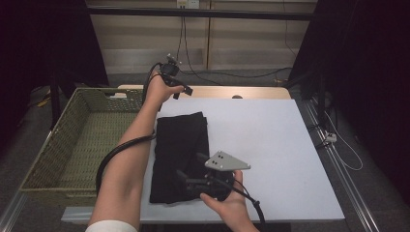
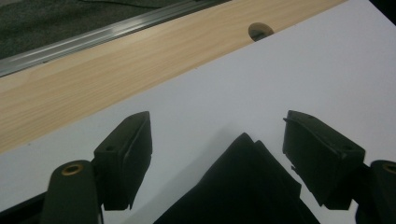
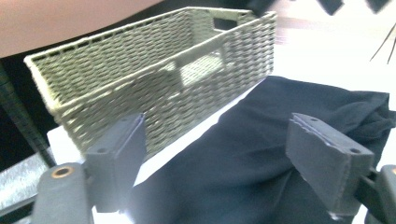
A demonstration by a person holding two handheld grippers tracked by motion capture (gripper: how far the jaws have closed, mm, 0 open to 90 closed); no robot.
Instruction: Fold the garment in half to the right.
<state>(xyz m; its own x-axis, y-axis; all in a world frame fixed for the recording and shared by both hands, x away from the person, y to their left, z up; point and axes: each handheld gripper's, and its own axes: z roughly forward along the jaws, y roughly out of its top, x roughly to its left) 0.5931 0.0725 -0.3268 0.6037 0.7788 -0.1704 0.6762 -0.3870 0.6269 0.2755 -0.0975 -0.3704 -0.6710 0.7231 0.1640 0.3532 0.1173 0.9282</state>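
Your counter (image 1: 270, 145) is a white top with a wooden strip along its far edge. A folded black cloth (image 1: 179, 145) lies flat on it, along the left edge, reaching nearly to the near edge.

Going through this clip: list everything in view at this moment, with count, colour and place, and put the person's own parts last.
cloth: one, black, folded, on the left part of the white board
basket: one, green woven, left of the table, nothing seen inside
white board: one, white, covers most of the table top
table: one, light wood, a strip shows beyond the board, with a round hole
cables: several, dark, on the floor and wall behind the table
left gripper: one, black, jaws open, above the far end of the cloth
right gripper: one, black with a grey plate, jaws open, over the near end of the cloth
forearms: two, coming in from the bottom edge
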